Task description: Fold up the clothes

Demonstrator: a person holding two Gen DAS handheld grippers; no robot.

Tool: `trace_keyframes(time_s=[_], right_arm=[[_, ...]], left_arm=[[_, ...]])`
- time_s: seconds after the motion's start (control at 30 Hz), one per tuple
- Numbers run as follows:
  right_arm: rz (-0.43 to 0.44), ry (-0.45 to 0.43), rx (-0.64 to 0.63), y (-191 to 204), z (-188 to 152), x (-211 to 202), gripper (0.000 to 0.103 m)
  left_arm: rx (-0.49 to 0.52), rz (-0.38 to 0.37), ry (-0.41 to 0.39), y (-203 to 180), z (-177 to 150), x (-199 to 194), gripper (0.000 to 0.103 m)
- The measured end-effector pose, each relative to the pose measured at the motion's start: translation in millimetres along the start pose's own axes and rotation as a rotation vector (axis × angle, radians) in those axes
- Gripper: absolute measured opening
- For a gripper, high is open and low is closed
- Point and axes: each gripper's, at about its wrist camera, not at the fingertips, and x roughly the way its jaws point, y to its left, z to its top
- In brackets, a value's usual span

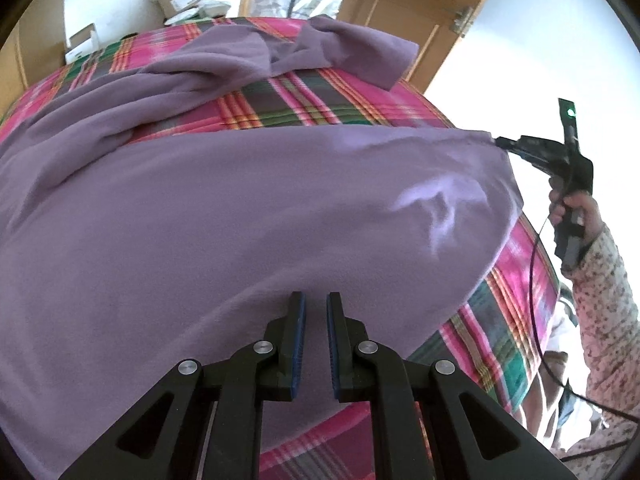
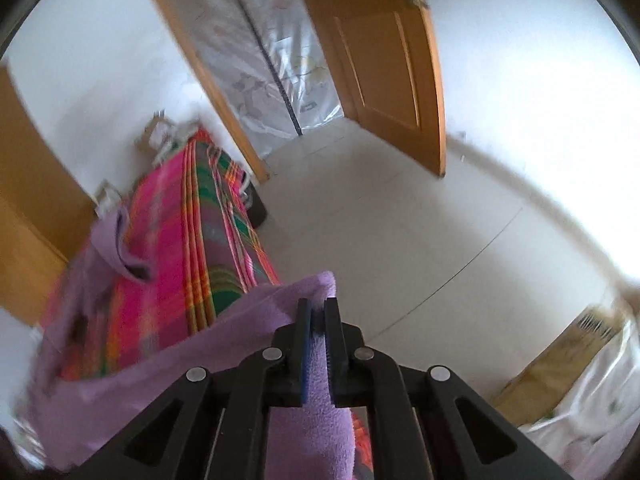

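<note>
at the bottom of the left view my left gripper [image 1: 316, 300] has its jaws nearly together, pinching the near edge of the fleece [image 1: 224, 216]. at right my right gripper [image 1: 498, 142] nips its far corner, lifting it off the plaid bed [image 1: 304, 108]. a door [image 1: 404, 4] stands at top.

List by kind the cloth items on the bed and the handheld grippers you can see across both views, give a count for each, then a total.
Purple fleece garment: 1
Plaid bedcover: 1
Handheld grippers: 2, the left gripper nearly shut over the fleece, the right gripper shut on the garment's edge
Total: 4
</note>
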Motion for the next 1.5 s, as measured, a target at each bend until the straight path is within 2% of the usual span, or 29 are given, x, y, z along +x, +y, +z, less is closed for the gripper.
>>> trace_keyframes(time_s=[0.1,0.17,0.23,0.33,0.43,0.53,0.73,0.87,1.03,1.1,1.2,1.27,1.37,1.5], right_arm=[[0.048,-0.001,0.071,-22.0,-4.0,-8.8,0.009],[0.115,0.024,0.115,-35.8,-13.1,-11.5,0.027],[0.177,0.041,0.139,-46.6,-25.5,-12.7,0.035],[0.182,0.107,0.149,-52.6,-42.3,-4.0,0.037],[0.241,0.140,0.167,-55.7,-52.2,-0.4,0.036],[0.214,0.091,0.102,-40.8,-53.6,-10.5,0.005],[0.208,-0.046,-0.076,4.1,-52.6,-49.4,0.005],[0.184,-0.095,-0.283,51.8,-62.2,-63.8,0.005],[0.238,-0.062,-0.476,97.8,-87.6,-60.9,0.005],[0.252,-0.017,-0.519,109.7,-96.6,-53.0,0.005],[0.255,0.033,-0.608,124.1,-108.8,-47.2,0.009],[0.266,0.021,-0.663,126.9,-115.2,-53.3,0.014],[0.279,0.019,-0.679,126.7,-118.1,-59.2,0.017],[0.323,-0.007,-0.557,104.2,-108.3,-72.9,0.017]], left_arm=[[0.001,-0.007,-0.001,-1.3,-1.4,-0.3,0.011],[-0.010,-0.015,-0.004,0.8,-1.9,-0.6,0.011],[-0.019,-0.019,-0.006,2.2,-2.1,-0.3,0.011],[-0.017,-0.022,-0.009,1.8,-3.1,0.0,0.011],[-0.013,-0.024,-0.007,1.3,-3.5,-0.1,0.011],[-0.015,-0.026,-0.006,0.9,-3.6,-0.2,0.011],[-0.007,-0.023,-0.007,-1.8,-2.7,-0.4,0.011],[-0.005,-0.025,-0.003,-3.4,-2.9,1.1,0.011],[-0.001,-0.023,0.000,-7.0,-4.0,1.8,0.011],[-0.003,-0.019,-0.002,-7.3,-3.2,1.8,0.011],[0.004,-0.007,-0.004,-10.7,-1.0,3.0,0.011],[0.006,-0.008,-0.003,-12.6,0.2,4.5,0.011],[0.000,-0.026,-0.004,-12.9,1.4,6.6,0.020],[0.008,-0.013,-0.010,-16.6,4.9,6.3,0.020]])
